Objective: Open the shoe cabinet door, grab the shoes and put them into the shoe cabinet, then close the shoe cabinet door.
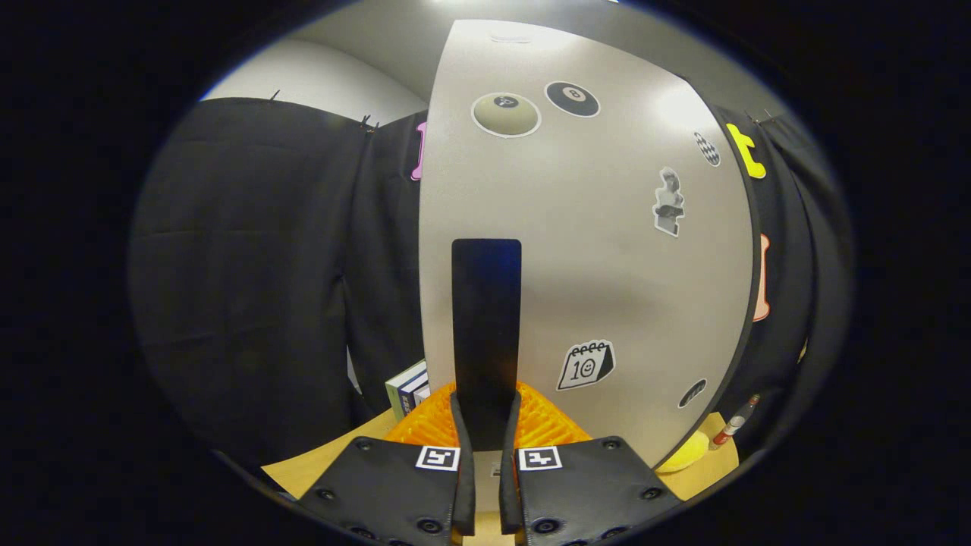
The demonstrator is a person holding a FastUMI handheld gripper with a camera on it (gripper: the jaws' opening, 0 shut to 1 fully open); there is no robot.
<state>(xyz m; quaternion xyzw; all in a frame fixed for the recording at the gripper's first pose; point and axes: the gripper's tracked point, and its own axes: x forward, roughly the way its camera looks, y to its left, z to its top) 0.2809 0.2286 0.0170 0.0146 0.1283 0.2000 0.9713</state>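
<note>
The fingers (486, 425) are clamped on the black handle (486, 318) of the shoe cabinet door (592, 265).

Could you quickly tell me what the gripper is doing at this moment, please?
Gripper: shut on the black handle of the cabinet door, one finger pressing on each side.

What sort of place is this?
Probably a staged recording booth: black cloth wall, a stickered cabinet door on a wooden table, and the gripper shut on its black handle.
</note>
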